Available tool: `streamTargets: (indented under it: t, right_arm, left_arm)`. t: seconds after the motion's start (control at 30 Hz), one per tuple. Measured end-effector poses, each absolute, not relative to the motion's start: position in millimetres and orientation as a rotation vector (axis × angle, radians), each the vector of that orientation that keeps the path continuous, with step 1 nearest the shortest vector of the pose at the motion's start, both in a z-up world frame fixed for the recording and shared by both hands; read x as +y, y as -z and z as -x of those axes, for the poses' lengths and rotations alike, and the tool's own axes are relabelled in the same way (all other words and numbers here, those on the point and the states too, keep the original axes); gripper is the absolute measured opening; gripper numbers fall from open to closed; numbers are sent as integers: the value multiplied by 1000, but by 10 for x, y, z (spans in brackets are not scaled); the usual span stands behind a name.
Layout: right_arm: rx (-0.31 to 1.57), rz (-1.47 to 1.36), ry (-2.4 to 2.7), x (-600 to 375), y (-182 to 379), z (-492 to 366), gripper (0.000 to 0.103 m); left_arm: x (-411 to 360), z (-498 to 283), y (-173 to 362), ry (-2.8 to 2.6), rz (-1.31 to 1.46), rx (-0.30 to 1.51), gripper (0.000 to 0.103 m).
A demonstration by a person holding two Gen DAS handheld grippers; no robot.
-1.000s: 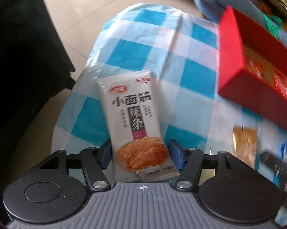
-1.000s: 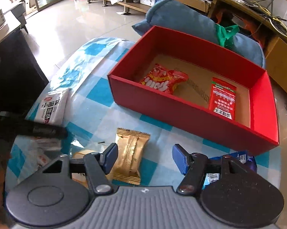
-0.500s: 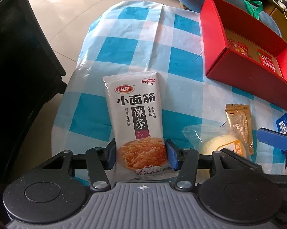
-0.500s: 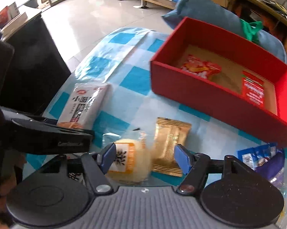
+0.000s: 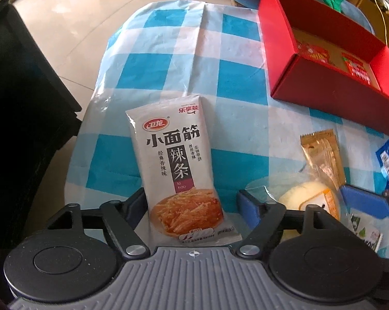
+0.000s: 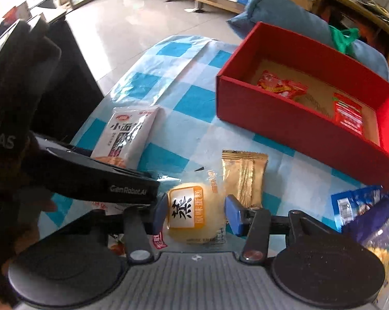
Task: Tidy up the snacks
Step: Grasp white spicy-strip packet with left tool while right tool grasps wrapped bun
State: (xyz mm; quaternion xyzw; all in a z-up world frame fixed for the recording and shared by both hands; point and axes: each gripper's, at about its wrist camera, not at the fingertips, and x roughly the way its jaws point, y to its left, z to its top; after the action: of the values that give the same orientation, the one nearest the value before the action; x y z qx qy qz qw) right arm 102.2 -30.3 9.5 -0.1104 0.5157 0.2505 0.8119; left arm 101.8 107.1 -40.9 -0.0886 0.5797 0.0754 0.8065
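Left gripper straddles the lower end of the white spicy-strip packet; jaws have just been opening, now spread, a gap at the right pad. Packet lies flat near the left edge of the blue-checked tablecloth. Right gripper has just been closing and pinches the wrapped steamed cake, pads against both sides. Gold sachet just beyond it. Red box at far right, two red packets inside, bare cloth between.
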Motion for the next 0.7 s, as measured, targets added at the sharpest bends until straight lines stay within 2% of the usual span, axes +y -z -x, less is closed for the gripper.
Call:
streamTargets:
  t: [0.13,0.2,0.27,0.3,0.47,0.7]
  right_arm:
    - [1104,270,-517,-202,-83,-1011,51]
    - [1118,285,-533,-153,-58,-1002,61]
    - [1111,309,-521,-130,-4,-999,60]
    - [1106,314,-515,-137,22,-1011,56]
    - [1090,292,-484,-226,7,-1095,54]
    - [1076,258,-452,-345,-55,-1097,53]
  left_arm:
    - [1076,-997,407,-171,178,1232,74]
    - [1083,-995,403,-169,174,1230,73]
    - [1077,-980,402,-168,164,1227,72]
    - [1066,-969,399,-165,153,1224,71]
    - [1057,-943,374,-155,153,1215,62]
    - [1053,-939,359,-150,152,1214,59]
